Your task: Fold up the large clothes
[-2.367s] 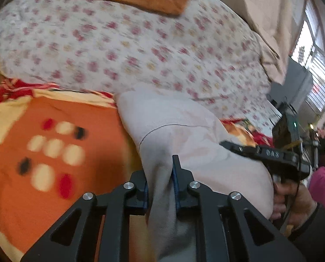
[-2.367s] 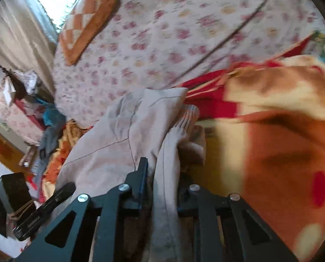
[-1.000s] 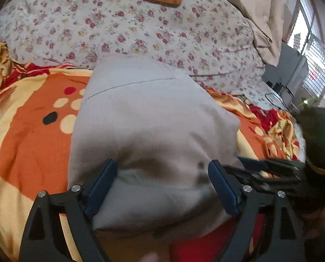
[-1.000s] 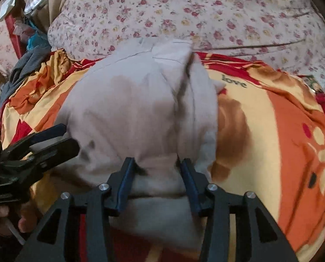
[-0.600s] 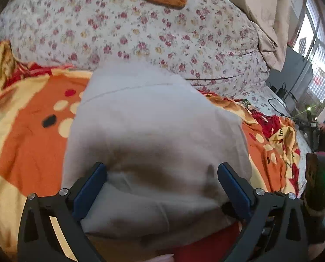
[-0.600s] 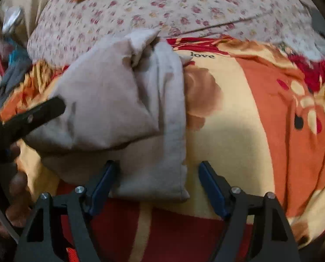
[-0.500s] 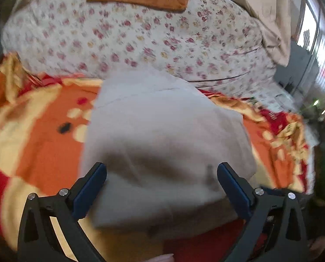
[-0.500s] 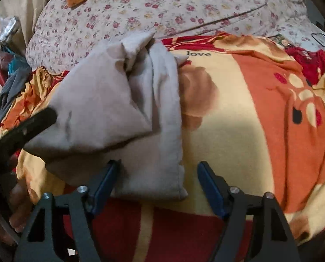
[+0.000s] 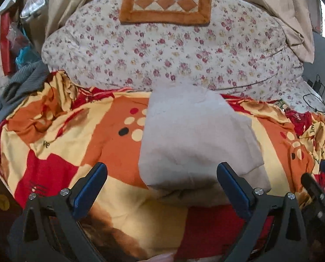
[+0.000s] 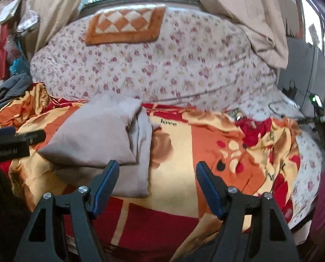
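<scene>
Lying folded on the orange-and-red blanket [image 9: 110, 144], the beige garment [image 9: 197, 139] is resting just in front of the floral duvet [image 9: 184, 50]. The left gripper [image 9: 161, 186] is hovering with jaws wide open and empty. Only the right wrist view is showing the garment's layered right edge [image 10: 140, 144], clear blanket beside it, and the right gripper [image 10: 158, 183], jaws open, holding nothing.
</scene>
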### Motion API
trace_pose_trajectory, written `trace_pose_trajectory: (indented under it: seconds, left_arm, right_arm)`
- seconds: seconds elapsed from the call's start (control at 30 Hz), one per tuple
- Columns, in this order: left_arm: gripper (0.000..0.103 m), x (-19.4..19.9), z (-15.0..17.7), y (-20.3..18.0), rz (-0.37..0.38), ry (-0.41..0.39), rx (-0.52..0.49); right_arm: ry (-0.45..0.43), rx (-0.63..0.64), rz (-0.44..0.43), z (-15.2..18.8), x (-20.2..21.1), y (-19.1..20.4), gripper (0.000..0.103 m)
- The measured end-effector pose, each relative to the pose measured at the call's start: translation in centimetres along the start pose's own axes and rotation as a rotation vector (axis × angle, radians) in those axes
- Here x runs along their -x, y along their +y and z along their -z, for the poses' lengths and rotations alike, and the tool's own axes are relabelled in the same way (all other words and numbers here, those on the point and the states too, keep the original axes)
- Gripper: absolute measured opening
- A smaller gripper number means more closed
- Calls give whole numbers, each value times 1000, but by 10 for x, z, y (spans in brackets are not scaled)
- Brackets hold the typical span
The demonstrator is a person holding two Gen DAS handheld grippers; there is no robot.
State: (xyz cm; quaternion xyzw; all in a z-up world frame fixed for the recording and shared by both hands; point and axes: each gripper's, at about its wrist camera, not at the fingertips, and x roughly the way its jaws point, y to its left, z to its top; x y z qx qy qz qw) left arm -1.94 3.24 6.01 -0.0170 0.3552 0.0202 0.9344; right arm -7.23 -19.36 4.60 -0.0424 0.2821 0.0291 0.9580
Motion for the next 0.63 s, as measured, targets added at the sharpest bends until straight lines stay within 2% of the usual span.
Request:
trace_pose_trajectory:
  seconds: [0.17, 0.27, 0.63]
  left_arm:
    - [94, 0, 5, -4, -1, 8, -1]
    - [94, -2, 10, -11, 0, 24, -14]
    - [92, -11, 25, -18, 24, 52, -24]
  right_arm:
    - [17, -52, -2, 14, -1, -15, 77]
    - [21, -108, -45, 15, -2, -26, 77]
    - [40, -67, -39, 21, -9, -15, 77]
